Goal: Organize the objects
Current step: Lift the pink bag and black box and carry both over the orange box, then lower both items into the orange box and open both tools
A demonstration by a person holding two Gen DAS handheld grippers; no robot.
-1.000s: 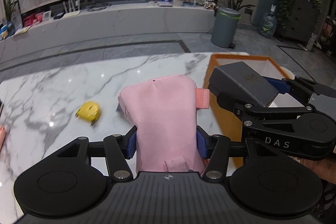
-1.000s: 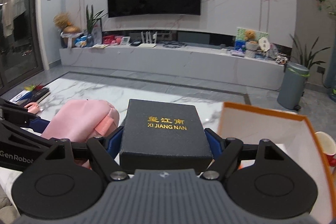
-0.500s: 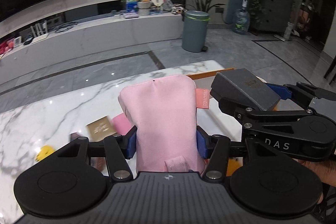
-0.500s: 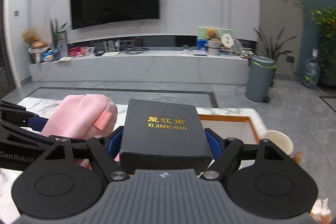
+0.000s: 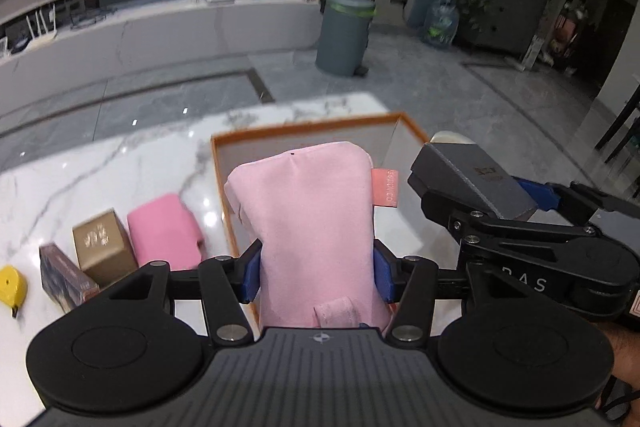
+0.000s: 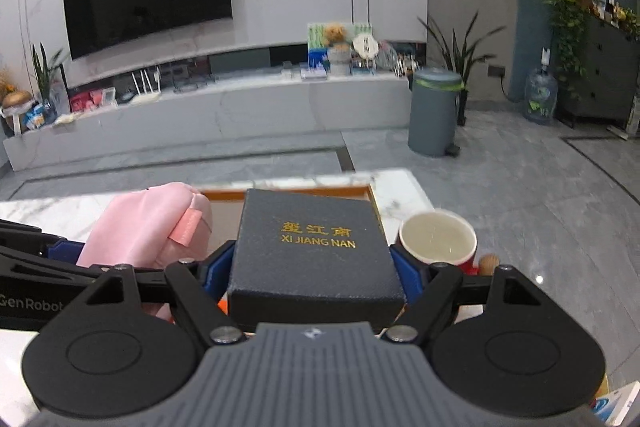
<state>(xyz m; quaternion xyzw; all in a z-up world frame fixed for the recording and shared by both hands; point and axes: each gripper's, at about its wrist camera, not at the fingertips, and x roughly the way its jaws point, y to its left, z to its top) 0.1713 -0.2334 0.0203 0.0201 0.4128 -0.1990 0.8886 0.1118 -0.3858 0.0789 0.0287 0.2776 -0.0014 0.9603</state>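
Gold carton [image 5: 102, 243] solely left-view

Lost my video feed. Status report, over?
Left gripper shut on pink pouch. Right gripper shut on dark box. Both over orange-rimmed tray. Nothing blocking.

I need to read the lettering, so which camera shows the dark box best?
The right wrist view: the dark box sits centred in the right gripper, lid facing the camera, gold lettering sharp. The left wrist view shows the box only obliquely at the right, its lettering too small to read.
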